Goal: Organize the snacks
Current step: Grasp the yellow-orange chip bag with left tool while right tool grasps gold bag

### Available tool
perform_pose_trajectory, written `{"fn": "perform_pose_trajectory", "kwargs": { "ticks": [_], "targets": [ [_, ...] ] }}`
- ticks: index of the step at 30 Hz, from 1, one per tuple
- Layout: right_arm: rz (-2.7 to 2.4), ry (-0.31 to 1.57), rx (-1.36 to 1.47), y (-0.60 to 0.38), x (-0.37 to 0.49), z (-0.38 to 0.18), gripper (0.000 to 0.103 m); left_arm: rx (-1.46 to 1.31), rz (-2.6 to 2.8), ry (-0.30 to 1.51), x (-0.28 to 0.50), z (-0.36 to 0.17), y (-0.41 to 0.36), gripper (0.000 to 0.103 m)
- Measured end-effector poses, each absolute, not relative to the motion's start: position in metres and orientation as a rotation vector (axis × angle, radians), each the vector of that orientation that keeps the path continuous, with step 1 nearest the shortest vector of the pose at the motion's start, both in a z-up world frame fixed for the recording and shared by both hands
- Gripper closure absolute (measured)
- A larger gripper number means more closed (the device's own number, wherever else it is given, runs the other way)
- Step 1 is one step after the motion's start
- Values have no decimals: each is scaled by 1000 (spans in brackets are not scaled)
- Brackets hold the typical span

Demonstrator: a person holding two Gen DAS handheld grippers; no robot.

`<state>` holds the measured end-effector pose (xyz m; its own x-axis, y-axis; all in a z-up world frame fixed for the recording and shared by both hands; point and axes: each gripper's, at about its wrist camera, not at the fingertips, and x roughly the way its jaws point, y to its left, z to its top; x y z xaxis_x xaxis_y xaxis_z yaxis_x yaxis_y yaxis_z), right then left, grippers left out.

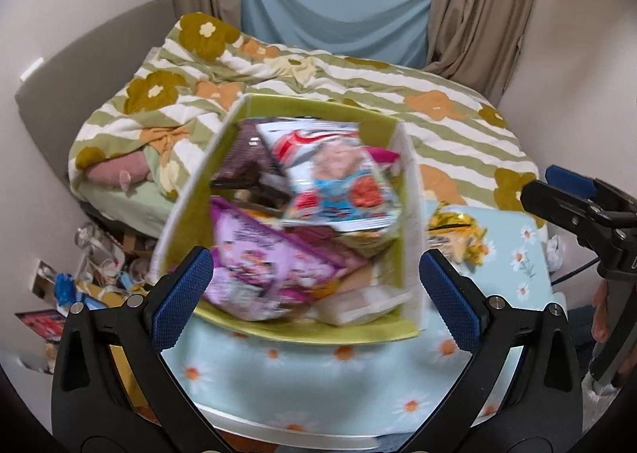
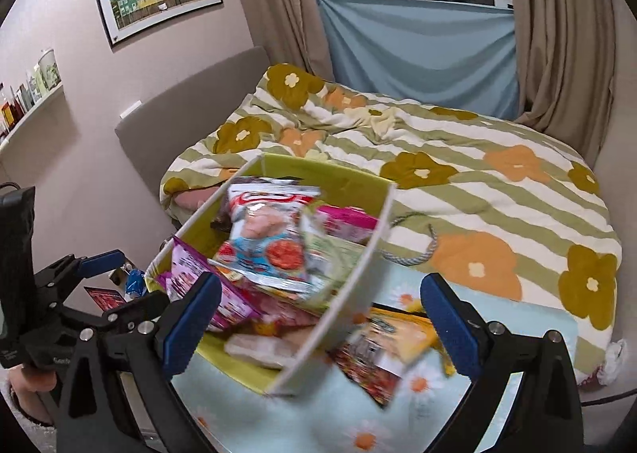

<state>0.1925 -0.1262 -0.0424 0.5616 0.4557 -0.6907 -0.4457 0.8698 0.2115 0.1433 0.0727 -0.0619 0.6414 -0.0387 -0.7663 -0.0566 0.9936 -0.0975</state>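
Observation:
A box (image 1: 410, 190) with white outer walls and a green inside stands on the daisy-print table (image 1: 278, 369), piled with snack bags. A white bag with red and blue print (image 1: 338, 178) lies on top and a purple bag (image 1: 262, 265) sits nearer me. My left gripper (image 1: 316, 297) hovers open over the box's near end, holding nothing. My right gripper (image 2: 322, 323) is also open and empty, above the box's right wall (image 2: 338, 305). A yellow-and-red snack packet (image 2: 382, 349) lies on the table right of the box; in the left wrist view it shows as a golden packet (image 1: 458, 234).
A bed with a striped floral duvet (image 1: 358, 82) lies directly behind the table. Clutter covers the floor (image 1: 99, 265) to the left. Curtains and a blue cloth (image 2: 418, 50) hang at the back. A shelf with jars (image 2: 28, 94) is on the left wall.

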Motion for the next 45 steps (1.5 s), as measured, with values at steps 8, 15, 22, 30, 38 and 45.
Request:
{"fn": "perform_pose_trajectory", "kwargs": {
  "ticks": [8,15,22,30,38,45],
  "targets": [
    [488,819,36,-202,189,-44,3,-88,7,886,146,-64,6,0],
    [470,851,25,-253,191,-65,3,-93,8,926,150,-85,-48,0],
    [506,908,10,-282,208,-95,3,-71,27,972,157,-120,-91,0],
    [591,957,-70,-288,240,-142,3,63,44,1004,185,-166,-128,0],
    [668,980,-153,-280,259,-189,3,189,75,1041,213,-210,-145,5],
    [708,988,-199,-273,264,-214,3,272,88,1050,228,-230,-158,11]
  ]
}}
